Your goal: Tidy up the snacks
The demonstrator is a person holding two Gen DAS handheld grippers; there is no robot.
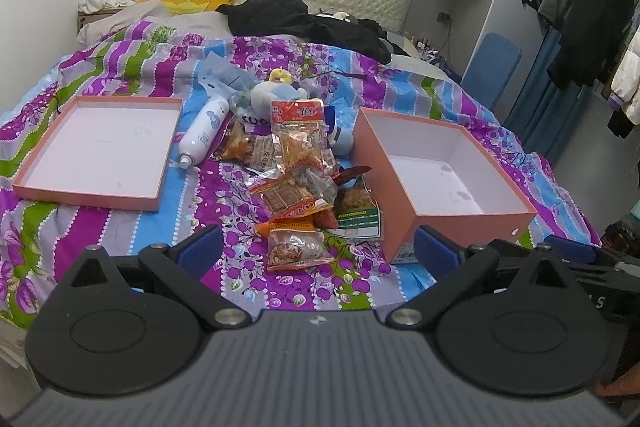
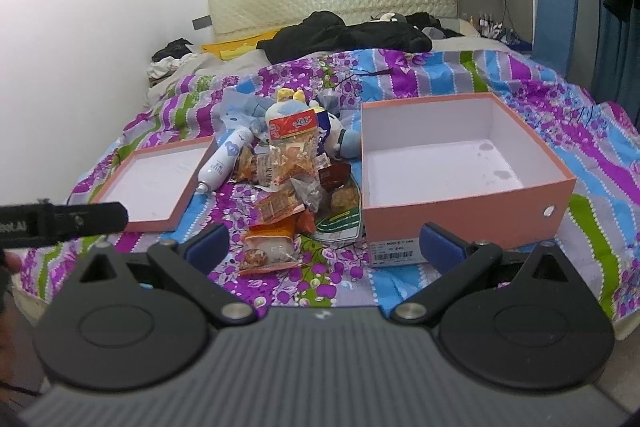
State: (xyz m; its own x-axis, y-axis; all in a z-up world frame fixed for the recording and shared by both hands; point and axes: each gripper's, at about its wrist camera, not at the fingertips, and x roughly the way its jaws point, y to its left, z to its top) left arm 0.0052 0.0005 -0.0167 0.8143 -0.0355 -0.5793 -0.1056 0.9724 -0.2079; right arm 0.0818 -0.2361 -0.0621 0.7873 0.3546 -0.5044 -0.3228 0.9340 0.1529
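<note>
both grippers, left and right, have their fingers spread wide, grasping nothing and touching nothing, low in each frame. snacks lie heaped at frame centre on the bed, between the lid at left and the box at right. a toy and bottle sit partly hidden behind the heap, and the packet print is unreadable.

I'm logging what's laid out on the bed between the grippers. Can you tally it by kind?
Pink boxes: 2, a shallow one and a deep one
White bottles: 1
Plush toys: 1
Snack packets: at least 6 in one overlapping pile; the exact number cannot be told
Total: at least 10
</note>
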